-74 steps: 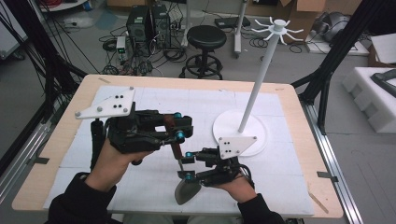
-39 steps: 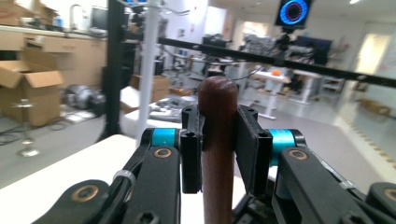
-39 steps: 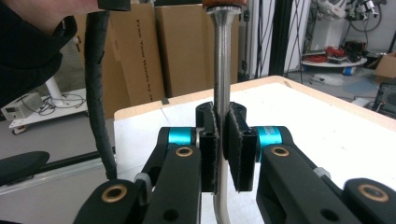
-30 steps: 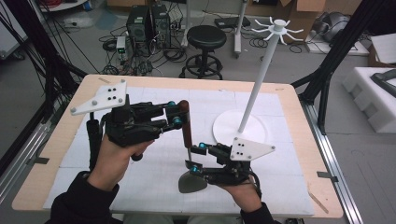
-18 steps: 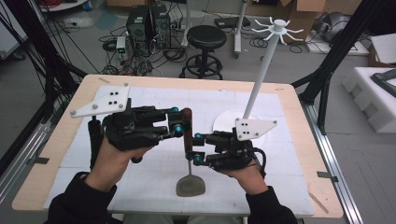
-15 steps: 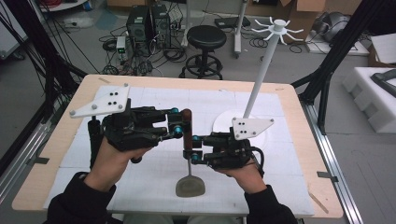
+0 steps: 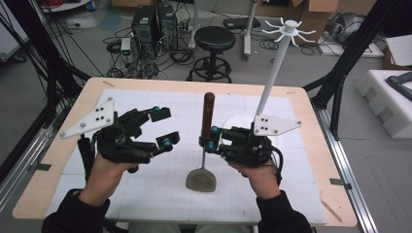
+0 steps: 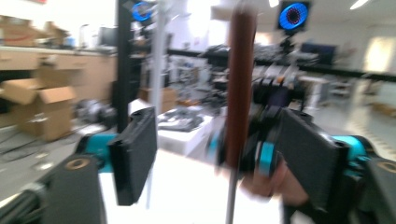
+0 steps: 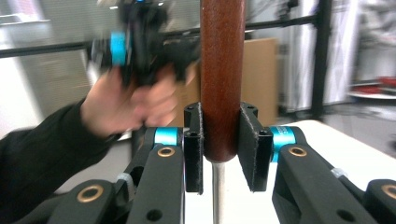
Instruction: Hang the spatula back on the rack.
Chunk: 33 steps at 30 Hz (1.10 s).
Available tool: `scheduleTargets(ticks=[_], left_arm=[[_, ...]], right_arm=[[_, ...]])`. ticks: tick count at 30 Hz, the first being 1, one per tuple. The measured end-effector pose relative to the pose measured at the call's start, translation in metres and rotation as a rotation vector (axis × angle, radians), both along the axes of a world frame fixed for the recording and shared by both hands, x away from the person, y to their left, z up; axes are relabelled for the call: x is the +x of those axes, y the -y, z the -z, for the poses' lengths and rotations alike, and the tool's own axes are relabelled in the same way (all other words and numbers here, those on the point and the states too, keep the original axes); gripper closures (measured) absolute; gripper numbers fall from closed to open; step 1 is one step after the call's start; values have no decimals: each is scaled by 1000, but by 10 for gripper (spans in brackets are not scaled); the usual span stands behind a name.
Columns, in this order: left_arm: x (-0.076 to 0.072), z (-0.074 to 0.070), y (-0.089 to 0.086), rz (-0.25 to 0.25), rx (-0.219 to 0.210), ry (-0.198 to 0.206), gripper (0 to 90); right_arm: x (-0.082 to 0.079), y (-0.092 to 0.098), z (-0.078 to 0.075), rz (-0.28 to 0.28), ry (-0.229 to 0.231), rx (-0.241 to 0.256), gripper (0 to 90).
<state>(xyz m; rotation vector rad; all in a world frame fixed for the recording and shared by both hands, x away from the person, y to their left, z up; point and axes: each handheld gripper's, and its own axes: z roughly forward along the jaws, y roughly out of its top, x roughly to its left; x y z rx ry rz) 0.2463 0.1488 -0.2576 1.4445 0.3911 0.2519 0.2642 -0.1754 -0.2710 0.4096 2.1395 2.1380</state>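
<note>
A spatula with a brown wooden handle (image 7: 208, 114), a thin metal shaft and a grey blade (image 7: 200, 179) stands upright over the middle of the table, blade down. My right gripper (image 7: 209, 138) is shut on the lower end of the handle (image 9: 222, 70), with one pad on each side of it (image 9: 220, 144). My left gripper (image 7: 166, 127) is open to the left of the spatula and apart from it. In the left gripper view the handle (image 8: 240, 84) rises beyond the gap between the spread jaws of the left gripper (image 8: 222, 163).
A white stand with a tall pole (image 7: 272, 77) and hooked arms at its top rises from a round base (image 7: 238, 121) behind my right hand. White gridded paper (image 7: 145, 194) covers the wooden table. A black stool (image 7: 214, 36) stands on the floor beyond the table.
My right gripper moved up from near the blade and closed on the handle. My left gripper let go of the handle and drew off to the left, now open.
</note>
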Motion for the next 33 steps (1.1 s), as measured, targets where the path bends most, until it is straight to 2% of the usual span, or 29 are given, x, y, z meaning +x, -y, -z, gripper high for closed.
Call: scheduleTargets(ticks=[2,5,7,9,11,13,17,20,22,27,33], left_arm=[[1,16,-11,-35,9,-8,270],[2,40,-27,-71,-4,-22,266],[1,51,-35,-95,-4,-26,264],[0,61,-43,-125,16,-24,258],[-2,68,-48,-150,54,-14,253],[-4,75,-51,-165,70,-8,243],[-5,87,-54,-189,95,-35,191],[-6,94,-57,-201,103,-43,190],[-6,97,-59,-209,123,-50,190],[-6,105,-65,-227,101,-74,190],[-6,111,-69,-235,105,-84,191]], right_arm=[[3,7,-5,60,-1,0,736],[8,18,-11,120,-5,8,736],[12,25,-15,160,5,13,736],[17,32,-19,211,9,16,736],[22,38,-23,249,13,20,736],[27,43,-27,285,18,17,736],[34,51,-36,342,21,10,736],[40,58,-41,374,22,13,736],[44,62,-44,399,17,15,736],[50,74,-47,456,1,20,735],[58,81,-49,489,-25,8,735]])
